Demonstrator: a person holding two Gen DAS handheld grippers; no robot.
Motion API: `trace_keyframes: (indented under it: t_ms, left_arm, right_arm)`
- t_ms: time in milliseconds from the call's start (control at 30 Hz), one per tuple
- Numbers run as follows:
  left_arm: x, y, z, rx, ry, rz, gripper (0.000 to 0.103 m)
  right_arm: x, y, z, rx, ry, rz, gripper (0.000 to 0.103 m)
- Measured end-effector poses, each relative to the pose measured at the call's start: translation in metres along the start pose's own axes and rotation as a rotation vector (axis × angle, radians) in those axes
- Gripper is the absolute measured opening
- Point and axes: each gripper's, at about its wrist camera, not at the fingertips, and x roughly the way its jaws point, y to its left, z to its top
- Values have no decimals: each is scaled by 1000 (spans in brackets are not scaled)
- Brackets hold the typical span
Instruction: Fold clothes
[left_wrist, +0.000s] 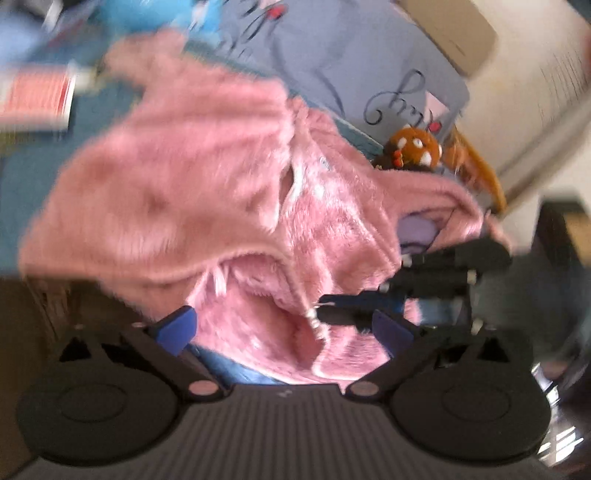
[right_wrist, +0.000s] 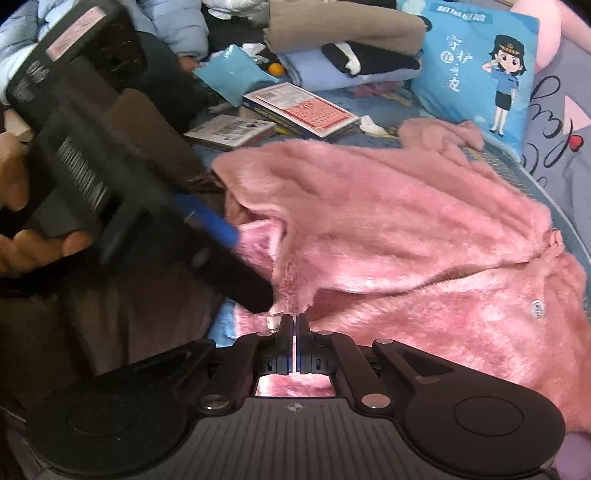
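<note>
Pink fluffy fleece jacket (right_wrist: 388, 229) lay spread over the blue bed cover (right_wrist: 373, 110), filling the centre and right of the right wrist view. One panel was turned over the body along a diagonal crease, and the hem at the lower centre was bunched. No compact, squared fold was visible; by this evidence the garment stood part-way through folding, with further folds and smoothing judged outstanding. A stack of folded garments (right_wrist: 343, 48) sat in the upper centre of the frame, and a red-and-white flat box (right_wrist: 306, 110) lay just beyond the jacket.

Right gripper (right_wrist: 294, 325): jaws were brought together with only a thin slit between them, pinching the jacket's hem edge at the lower centre of its view.

Left gripper (left_wrist: 284, 325): blue-padded fingers (left_wrist: 177, 328) stood wide apart, with pink fleece lying between them; no clamping was evident. In the right wrist view this tool entered from the upper left, its tip touching the hem just beside the right gripper. The left wrist view was blurred.
</note>
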Motion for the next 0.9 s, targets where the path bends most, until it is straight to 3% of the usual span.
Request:
trace_keyframes:
  t_ms: [167,300,467,533,700,900]
  left_arm:
    - [6,23,3,-237,8,-191,99]
    - [13,44,1,-406,20,-264,82]
    - [19,51,-2,-471,17,-263,59]
    - [22,53,-2,-480,26,-239,36]
    - [25,53,-2,-480,28,-189,8]
    - [29,49,-1,-462,40,-127,4]
  right_arm:
    - [-1,13,1,-11,-8,17,2]
    - [-2,8,-1,60,-19,21,2]
    - [-3,0,-3,141,-28,24,2]
    - [-4,-3,-4,173,-32,25,2]
    - [-3,-17,-12,336,-51,59,2]
    - [3,-31,-21,481,-67,109,2]
